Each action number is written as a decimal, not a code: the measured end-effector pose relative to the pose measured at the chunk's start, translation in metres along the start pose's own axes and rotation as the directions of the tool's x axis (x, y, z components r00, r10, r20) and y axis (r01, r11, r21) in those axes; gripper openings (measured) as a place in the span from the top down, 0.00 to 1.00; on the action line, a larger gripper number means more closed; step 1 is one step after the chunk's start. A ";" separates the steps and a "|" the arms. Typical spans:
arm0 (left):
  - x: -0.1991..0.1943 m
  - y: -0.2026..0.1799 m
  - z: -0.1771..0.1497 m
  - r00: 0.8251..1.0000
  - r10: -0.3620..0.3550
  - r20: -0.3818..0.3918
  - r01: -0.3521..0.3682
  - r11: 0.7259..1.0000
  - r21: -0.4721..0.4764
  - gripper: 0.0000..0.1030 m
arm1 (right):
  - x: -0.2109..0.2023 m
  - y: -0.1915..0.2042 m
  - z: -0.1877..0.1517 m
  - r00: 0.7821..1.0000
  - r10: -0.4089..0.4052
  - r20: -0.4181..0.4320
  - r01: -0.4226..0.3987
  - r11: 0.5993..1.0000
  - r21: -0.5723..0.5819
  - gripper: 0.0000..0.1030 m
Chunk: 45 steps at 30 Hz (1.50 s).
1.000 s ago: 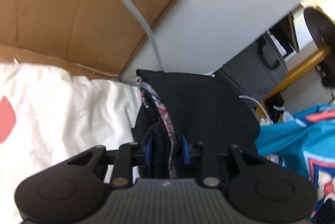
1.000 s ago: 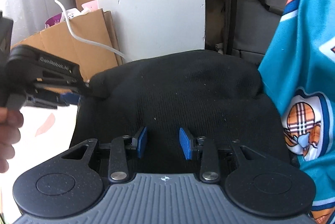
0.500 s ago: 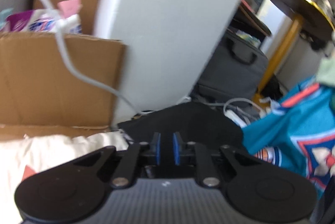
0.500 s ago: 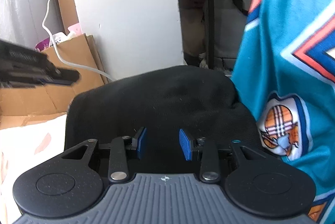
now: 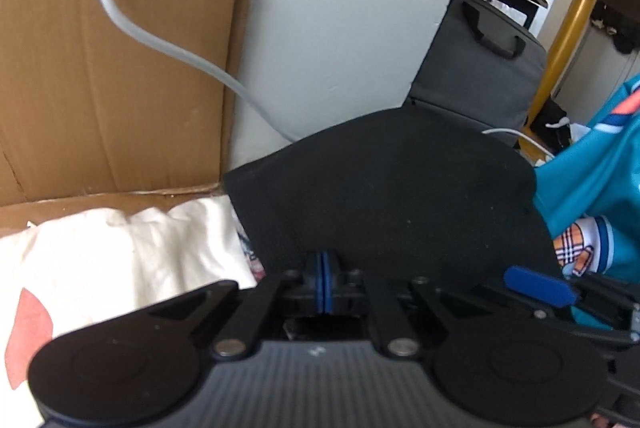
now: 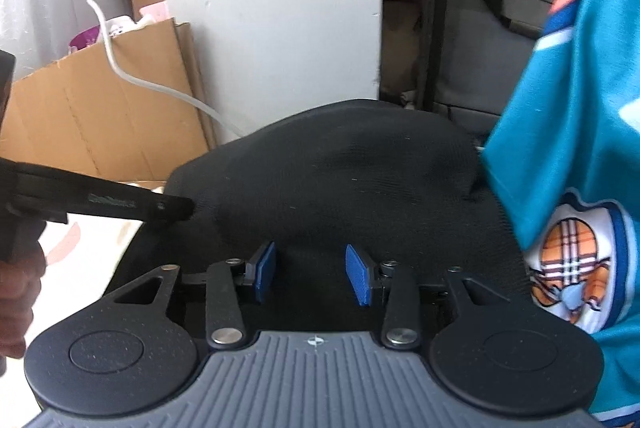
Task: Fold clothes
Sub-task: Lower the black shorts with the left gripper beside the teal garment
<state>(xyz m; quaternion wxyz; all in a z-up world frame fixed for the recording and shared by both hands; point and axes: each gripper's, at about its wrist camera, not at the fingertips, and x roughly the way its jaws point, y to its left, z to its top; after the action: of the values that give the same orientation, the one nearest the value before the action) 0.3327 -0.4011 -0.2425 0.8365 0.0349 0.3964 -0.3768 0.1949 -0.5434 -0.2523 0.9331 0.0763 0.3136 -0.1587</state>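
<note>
Right wrist: right gripper (image 6: 311, 274) agape over black garment (image 6: 340, 188) edge

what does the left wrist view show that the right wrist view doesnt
Only the left wrist view shows the round table with a gold leg, the white cloth with a pink patch, and the left hand-held gripper with its pads pressed together. Only the right wrist view shows the person's hand and the right hand-held gripper standing open over the fabric. Both show the black garment, the teal jersey, the cardboard, the grey cable and the grey bag.
</note>
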 end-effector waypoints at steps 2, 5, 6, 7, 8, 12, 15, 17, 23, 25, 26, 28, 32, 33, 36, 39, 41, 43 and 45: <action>-0.006 -0.005 0.003 1.000 -0.001 0.012 0.000 1.000 0.024 0.97 | -0.005 -0.008 0.002 0.999 -0.031 0.016 0.030 0.999 0.012 0.57; -0.019 -0.011 0.009 0.999 -0.018 0.047 0.016 0.999 0.036 0.97 | -0.016 -0.021 0.019 0.995 -0.053 0.086 0.054 0.999 -0.004 0.57; -0.024 -0.013 0.011 0.998 -0.027 0.060 0.025 0.999 0.037 0.97 | -0.015 -0.026 0.024 0.994 -0.067 0.085 0.066 0.998 0.007 0.57; -0.027 -0.017 0.013 0.997 -0.036 0.069 0.033 0.998 0.044 0.97 | -0.013 -0.033 0.028 0.994 -0.081 0.080 0.078 0.996 0.033 0.57; -0.029 -0.021 0.014 0.996 -0.045 0.076 0.041 0.998 0.053 0.97 | -0.012 -0.039 0.029 0.993 -0.093 0.075 0.089 0.994 0.061 0.57; -0.032 -0.036 0.017 0.993 -0.085 0.082 0.078 0.993 0.090 0.96 | -0.014 -0.053 0.010 0.992 -0.118 0.050 0.111 0.986 0.123 0.57; -0.029 -0.042 0.016 0.992 -0.096 0.078 0.088 0.991 0.100 0.96 | -0.019 -0.052 -0.011 0.990 -0.136 0.034 0.132 0.987 0.091 0.57; -0.027 -0.045 0.014 0.992 -0.100 0.074 0.092 0.991 0.102 0.96 | -0.023 -0.053 -0.019 0.986 -0.163 0.031 0.160 0.983 0.086 0.57; -0.007 -0.046 0.005 0.998 -0.058 -0.003 0.058 0.995 0.083 0.92 | -0.034 -0.057 -0.044 0.970 -0.244 0.023 0.242 0.968 0.069 0.57; 0.002 -0.043 0.003 0.999 -0.047 -0.022 0.048 0.997 0.061 0.94 | -0.039 -0.061 -0.052 0.960 -0.278 0.024 0.276 0.958 0.074 0.57; 0.004 -0.044 0.004 0.999 -0.042 -0.023 0.044 0.997 0.064 0.94 | -0.041 -0.064 -0.056 0.954 -0.297 0.025 0.295 0.952 0.080 0.57; 0.008 -0.046 0.005 0.999 -0.031 -0.025 0.033 0.997 0.076 0.97 | -0.044 -0.068 -0.062 0.943 -0.332 0.024 0.329 0.940 0.091 0.57; 0.015 -0.041 0.006 0.999 -0.032 -0.032 0.034 0.996 0.084 0.98 | -0.041 -0.075 -0.066 0.932 -0.363 0.002 0.361 0.926 0.113 0.56; 0.016 -0.038 0.006 0.999 -0.041 -0.034 0.043 0.996 0.074 0.98 | -0.040 -0.077 -0.067 0.930 -0.367 -0.006 0.365 0.923 0.125 0.55; 0.016 -0.034 0.007 0.998 -0.057 -0.037 0.059 0.997 0.054 0.98 | -0.038 -0.081 -0.074 0.928 -0.371 -0.022 0.369 0.915 0.163 0.54; 0.015 -0.038 0.004 0.999 -0.046 -0.027 0.048 0.995 0.083 0.98 | -0.036 -0.084 -0.081 0.921 -0.387 -0.041 0.388 0.904 0.181 0.54; 0.014 -0.038 0.004 0.999 -0.047 -0.023 0.049 0.996 0.078 0.98 | -0.035 -0.089 -0.087 0.919 -0.390 -0.066 0.395 0.896 0.204 0.54; 0.014 -0.037 0.003 0.998 -0.051 -0.020 0.052 0.996 0.071 0.98 | -0.034 -0.093 -0.091 0.919 -0.384 -0.084 0.393 0.891 0.226 0.54; 0.014 -0.037 0.003 0.998 -0.053 -0.018 0.054 0.996 0.070 0.98 | -0.032 -0.096 -0.095 0.924 -0.370 -0.092 0.382 0.895 0.231 0.54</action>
<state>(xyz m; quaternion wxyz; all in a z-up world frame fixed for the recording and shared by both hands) 0.3157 -0.4370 -0.2415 0.8212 0.0570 0.3902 -0.4124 0.0851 -0.6023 -0.3119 0.8608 0.1322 0.3216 -0.3716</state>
